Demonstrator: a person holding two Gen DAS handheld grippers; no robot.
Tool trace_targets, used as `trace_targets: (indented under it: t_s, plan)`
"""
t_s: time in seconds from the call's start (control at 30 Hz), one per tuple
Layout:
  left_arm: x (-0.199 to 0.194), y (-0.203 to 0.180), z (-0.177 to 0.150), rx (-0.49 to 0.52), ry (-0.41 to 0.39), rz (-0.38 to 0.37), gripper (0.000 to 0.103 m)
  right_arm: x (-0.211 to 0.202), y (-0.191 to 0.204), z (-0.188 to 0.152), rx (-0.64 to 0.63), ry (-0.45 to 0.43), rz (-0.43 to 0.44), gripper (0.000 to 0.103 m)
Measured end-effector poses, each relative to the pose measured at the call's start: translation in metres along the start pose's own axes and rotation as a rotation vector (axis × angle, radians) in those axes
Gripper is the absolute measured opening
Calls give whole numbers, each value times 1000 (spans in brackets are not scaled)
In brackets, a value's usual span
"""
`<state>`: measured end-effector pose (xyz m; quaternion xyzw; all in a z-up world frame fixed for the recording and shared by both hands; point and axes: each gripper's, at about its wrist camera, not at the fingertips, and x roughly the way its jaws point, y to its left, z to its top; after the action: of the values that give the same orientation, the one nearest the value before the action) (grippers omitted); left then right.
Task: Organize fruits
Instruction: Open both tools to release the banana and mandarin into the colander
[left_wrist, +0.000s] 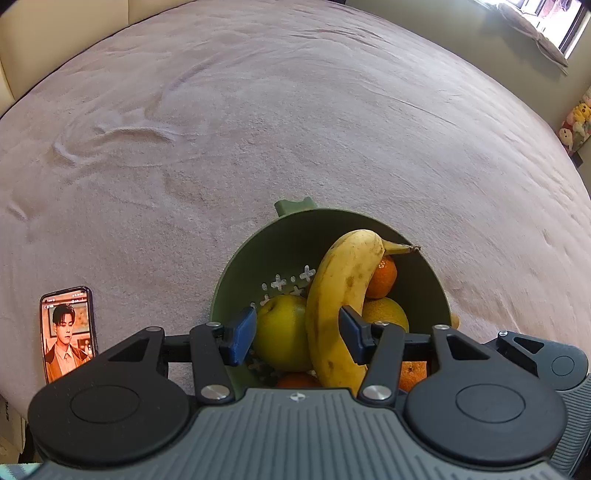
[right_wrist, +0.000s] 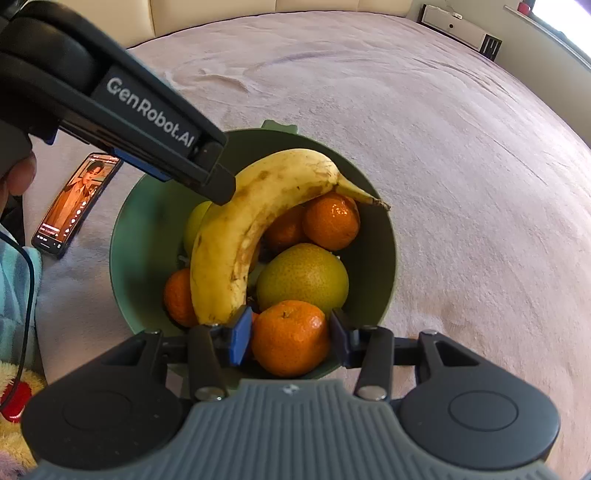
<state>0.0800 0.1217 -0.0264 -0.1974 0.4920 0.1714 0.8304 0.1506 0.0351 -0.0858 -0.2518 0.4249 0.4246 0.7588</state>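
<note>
A green bowl sits on a pink blanket. A spotted banana lies across the other fruit in it: a yellow-green apple, a speckled pear and several mandarins. My left gripper hangs open over the bowl, with the apple and banana below its blue pads. One of its fingers ends beside the banana. My right gripper is shut on a mandarin at the bowl's near rim.
A phone with a lit screen lies on the blanket left of the bowl. A person's hand holds the left gripper. A blue cloth and a cable lie at the left. Plush toys stand beyond the bed.
</note>
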Motion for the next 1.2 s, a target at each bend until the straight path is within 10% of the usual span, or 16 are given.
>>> trace_targets:
  t_s: [1.2]
  plan:
    - [-49,-9,-9,86,-146,-86,61,-94,27,0,139,-257,-213,75]
